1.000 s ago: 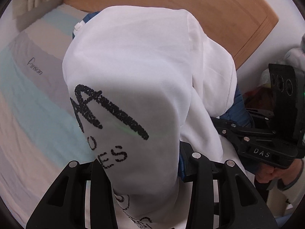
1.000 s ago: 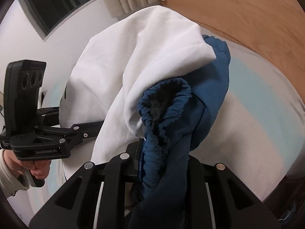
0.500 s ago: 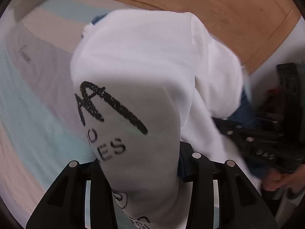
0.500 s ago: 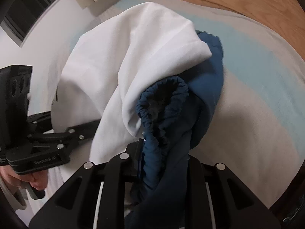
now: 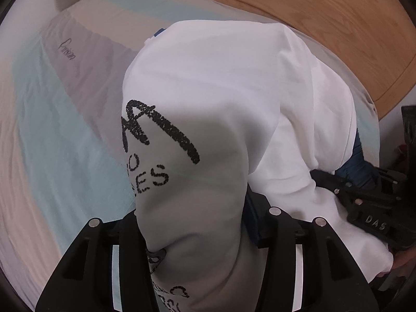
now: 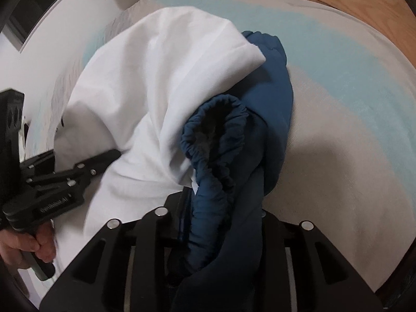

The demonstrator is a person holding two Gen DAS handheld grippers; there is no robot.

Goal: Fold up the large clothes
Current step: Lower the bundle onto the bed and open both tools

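In the left wrist view, the left gripper [image 5: 192, 234] is pointing steeply down at the bed with the white sweatshirt [image 5: 221, 104] bunched between its fingers; its jaws have just been opening, and whether the pads are still pressing the cloth cannot be told, since the fabric is hiding them. Black printed lettering [image 5: 156, 135] is showing on the near fold of the sweatshirt, something only this camera is catching. Off to the right the right gripper [image 5: 364, 195] is reaching in under the white cloth. In the right wrist view, the right gripper [image 6: 221, 221] is straddling the navy garment [image 6: 247, 143], whose gathered elastic cuff [image 6: 215, 127] is facing the lens; its jaws have just been opening too, with the navy fabric between them and the pads hidden. This view alone is showing the left gripper [image 6: 104, 161] from the side and the hand [image 6: 23, 247] gripping its handle. Beyond both garments the striped bedsheet [image 6: 338, 91] is spreading out, and farthest back the wooden headboard [image 5: 312, 13] is curving behind the bed.
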